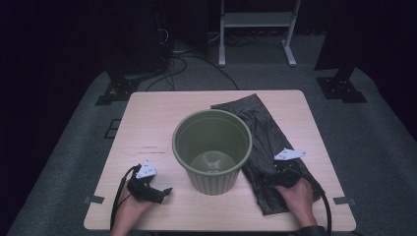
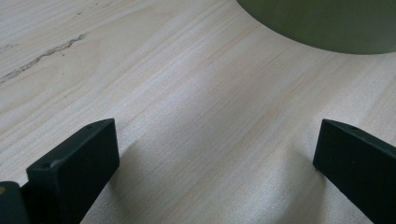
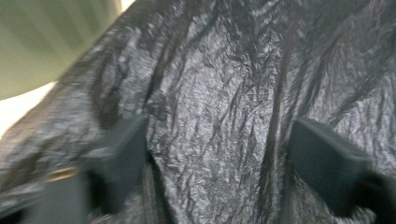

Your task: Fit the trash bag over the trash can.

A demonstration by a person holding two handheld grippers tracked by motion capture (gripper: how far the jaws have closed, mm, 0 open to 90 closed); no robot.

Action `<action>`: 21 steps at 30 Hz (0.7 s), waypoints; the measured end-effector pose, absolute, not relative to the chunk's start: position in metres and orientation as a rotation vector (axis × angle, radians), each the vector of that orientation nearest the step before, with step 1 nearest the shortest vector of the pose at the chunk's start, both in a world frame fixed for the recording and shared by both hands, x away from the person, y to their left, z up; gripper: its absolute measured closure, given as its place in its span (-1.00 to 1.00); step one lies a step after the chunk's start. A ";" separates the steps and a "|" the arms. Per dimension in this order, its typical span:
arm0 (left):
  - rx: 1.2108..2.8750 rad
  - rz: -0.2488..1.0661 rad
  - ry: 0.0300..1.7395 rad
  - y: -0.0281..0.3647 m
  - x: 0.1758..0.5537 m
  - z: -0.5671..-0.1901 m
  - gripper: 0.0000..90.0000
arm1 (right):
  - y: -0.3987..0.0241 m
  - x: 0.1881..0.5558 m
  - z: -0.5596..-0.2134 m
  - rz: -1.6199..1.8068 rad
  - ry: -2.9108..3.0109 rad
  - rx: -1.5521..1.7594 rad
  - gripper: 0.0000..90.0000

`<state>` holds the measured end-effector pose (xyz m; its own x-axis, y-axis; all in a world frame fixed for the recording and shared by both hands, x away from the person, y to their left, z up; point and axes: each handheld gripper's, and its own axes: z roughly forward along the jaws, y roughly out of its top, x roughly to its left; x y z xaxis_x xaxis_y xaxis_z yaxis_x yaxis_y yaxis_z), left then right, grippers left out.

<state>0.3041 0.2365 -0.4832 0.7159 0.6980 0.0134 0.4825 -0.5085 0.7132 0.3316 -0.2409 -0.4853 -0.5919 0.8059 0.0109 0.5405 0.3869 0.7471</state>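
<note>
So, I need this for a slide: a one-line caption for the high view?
Green bin on a wooden table, right tool lowered onto a crumpled black bag.

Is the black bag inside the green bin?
No, the black bag lies flat on the table beside the green bin, on its right.

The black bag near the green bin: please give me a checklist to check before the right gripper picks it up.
1. Bag lies flat on the table, beside the bin: ok.
2. Right gripper is over the bag, film between its jaws: ok.
3. Jaws pinch the film: not ok, a gap shows on both sides.
4. Bag free of the bin: cannot tell, its edge runs against the bin wall.
5. Left gripper is open over bare table, out of the way: ok.
6. Bin upright, mouth free: ok.
</note>
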 end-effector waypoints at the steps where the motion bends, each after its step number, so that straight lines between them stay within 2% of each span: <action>1: 2.208 0.391 0.891 0.236 0.304 -0.483 -1.00 | -0.241 0.329 -0.485 1.053 2.292 1.158 -0.17; 6: 2.209 0.391 0.892 0.236 0.304 -0.483 -1.00 | -0.241 0.324 -0.483 1.070 2.306 1.137 0.58; 9: 2.209 0.391 0.892 0.236 0.304 -0.483 -1.00 | -0.240 0.323 -0.482 1.070 2.323 1.128 0.92; 11: 2.208 0.391 0.892 0.236 0.304 -0.483 -1.00 | -0.240 0.323 -0.482 1.072 2.330 1.127 0.99; 21: 2.208 0.392 0.894 0.236 0.304 -0.483 -1.00 | -0.245 0.311 -0.478 1.080 2.389 1.131 0.99</action>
<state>0.3042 0.2364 -0.4832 0.7142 0.6998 0.0134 0.4836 -0.5072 0.7133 0.3110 -0.2451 -0.4776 -0.6518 0.7563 0.0572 0.5427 0.4124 0.7317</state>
